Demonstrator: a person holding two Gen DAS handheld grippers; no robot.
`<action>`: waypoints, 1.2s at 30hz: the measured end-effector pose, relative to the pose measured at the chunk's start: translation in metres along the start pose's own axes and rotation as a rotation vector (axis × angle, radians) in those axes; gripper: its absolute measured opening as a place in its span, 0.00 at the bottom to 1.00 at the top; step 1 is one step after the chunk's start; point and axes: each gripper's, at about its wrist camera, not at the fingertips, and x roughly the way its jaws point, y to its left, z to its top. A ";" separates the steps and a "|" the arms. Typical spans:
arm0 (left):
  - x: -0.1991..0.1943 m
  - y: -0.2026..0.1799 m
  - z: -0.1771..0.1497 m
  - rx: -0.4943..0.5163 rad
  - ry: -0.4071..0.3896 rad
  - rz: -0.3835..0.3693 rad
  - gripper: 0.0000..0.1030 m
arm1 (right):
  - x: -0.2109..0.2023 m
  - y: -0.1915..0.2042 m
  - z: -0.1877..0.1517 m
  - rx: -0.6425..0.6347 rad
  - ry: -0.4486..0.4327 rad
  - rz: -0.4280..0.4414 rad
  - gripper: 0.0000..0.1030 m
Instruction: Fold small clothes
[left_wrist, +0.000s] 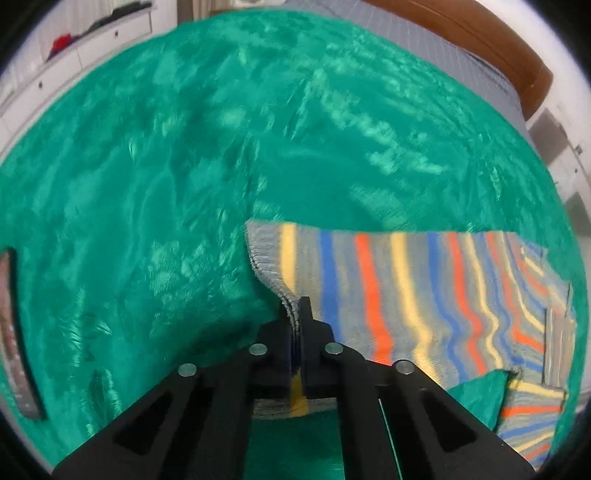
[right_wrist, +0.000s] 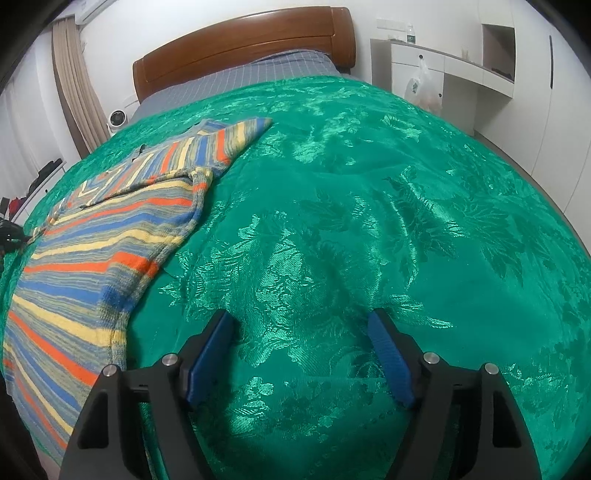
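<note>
One striped sweater (right_wrist: 92, 236) (folded), two claws

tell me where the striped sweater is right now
The striped sweater lies on the green bedspread, at the left in the right wrist view; the left gripper pinches its ribbed hem.

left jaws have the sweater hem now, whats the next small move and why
Probably lift the pinched hem and carry it across the striped sweater toward its far side, starting the fold. The left gripper is shut on the ribbed edge, the rest lies spread on the green bedspread, and the right gripper hangs open over bare cover, holding nothing.
</note>
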 end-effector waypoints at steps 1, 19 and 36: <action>-0.013 -0.012 0.006 0.032 -0.027 -0.009 0.01 | 0.000 0.000 0.000 0.000 -0.001 0.001 0.74; -0.079 -0.350 -0.084 0.647 -0.004 -0.396 0.53 | -0.001 -0.001 -0.005 -0.004 -0.033 0.013 0.74; -0.006 -0.228 -0.113 0.462 -0.029 -0.076 0.85 | -0.001 -0.001 -0.007 -0.005 -0.043 0.018 0.75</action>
